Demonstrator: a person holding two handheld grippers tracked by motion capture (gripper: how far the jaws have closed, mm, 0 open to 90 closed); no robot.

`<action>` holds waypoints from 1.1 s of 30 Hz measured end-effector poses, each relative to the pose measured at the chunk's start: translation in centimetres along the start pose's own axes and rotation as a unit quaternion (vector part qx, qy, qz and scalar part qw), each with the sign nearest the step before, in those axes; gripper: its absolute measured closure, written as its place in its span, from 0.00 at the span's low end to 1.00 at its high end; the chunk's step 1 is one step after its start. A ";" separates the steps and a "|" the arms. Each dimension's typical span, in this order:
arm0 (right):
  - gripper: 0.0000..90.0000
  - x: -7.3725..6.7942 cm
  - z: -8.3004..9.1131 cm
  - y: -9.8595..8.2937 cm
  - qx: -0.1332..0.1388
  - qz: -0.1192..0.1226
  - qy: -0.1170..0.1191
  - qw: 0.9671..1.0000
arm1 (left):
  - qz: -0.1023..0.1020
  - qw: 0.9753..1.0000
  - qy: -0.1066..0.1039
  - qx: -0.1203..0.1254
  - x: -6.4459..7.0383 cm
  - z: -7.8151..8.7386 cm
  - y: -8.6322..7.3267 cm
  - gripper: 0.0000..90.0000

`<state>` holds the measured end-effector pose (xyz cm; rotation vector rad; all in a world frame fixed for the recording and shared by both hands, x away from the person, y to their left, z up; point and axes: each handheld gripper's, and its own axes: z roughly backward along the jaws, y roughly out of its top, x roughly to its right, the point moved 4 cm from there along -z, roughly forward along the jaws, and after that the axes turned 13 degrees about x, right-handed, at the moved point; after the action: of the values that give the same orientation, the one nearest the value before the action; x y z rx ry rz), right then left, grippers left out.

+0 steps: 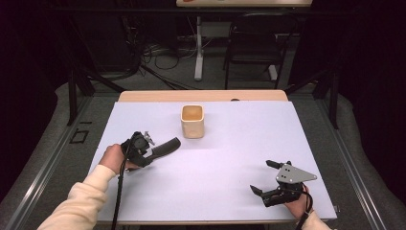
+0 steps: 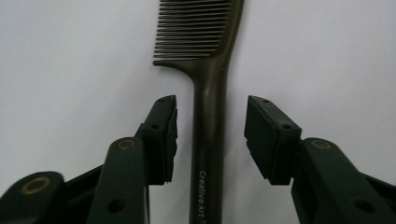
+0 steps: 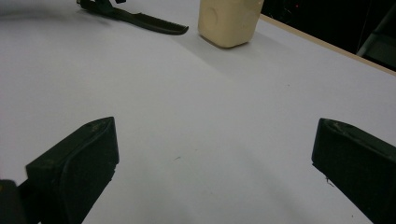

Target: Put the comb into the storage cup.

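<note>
comb (image 2: 208, 140): flat on the desk (image 1: 215, 167), handle sitting between the left tongs (image 2: 210, 135), just short of the cup (image 1: 192, 121)
left tongs: released, not touching yet
tip: center, then squeeze mid-handle
right tongs (image 1: 265, 177): spread wide, holding nothing

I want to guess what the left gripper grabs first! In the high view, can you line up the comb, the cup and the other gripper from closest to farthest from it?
1. The comb: lies between the left gripper's open jaws.
2. The cup: a bit beyond the comb, near the table's middle back.
3. The right gripper: far across, at the table's front right.
</note>
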<state>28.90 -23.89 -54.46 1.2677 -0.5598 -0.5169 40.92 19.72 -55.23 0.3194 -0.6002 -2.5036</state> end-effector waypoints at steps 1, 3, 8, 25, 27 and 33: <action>0.00 0.0 0.0 0.0 0.000 0.000 0.000 1.000 | -0.004 1.000 0.000 -0.003 0.0 -0.1 0.1 0.62; 0.00 0.0 0.0 0.0 0.000 -0.001 0.000 1.000 | -0.008 1.000 -0.006 -0.017 0.0 -0.3 0.3 0.67; 0.00 0.0 0.0 0.0 0.000 0.000 0.000 1.000 | -0.011 0.999 -0.014 -0.031 -0.3 -0.7 0.7 0.70; 0.00 0.0 0.0 0.0 -0.001 -0.001 -0.001 1.000 | -0.017 0.998 -0.034 -0.055 -0.7 -2.1 1.1 0.79; 0.00 0.0 0.0 0.0 -0.001 -0.001 -0.001 1.000 | -0.018 0.998 -0.034 -0.056 -0.7 -2.0 1.1 0.79; 0.00 0.0 0.0 0.0 -0.001 -0.002 -0.001 1.000 | -0.016 0.998 -0.026 -0.054 -0.8 -1.8 1.0 0.80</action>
<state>28.92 -23.95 -54.49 1.2663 -0.5593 -0.5220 42.62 18.77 -56.30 0.2260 -0.4825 -2.5701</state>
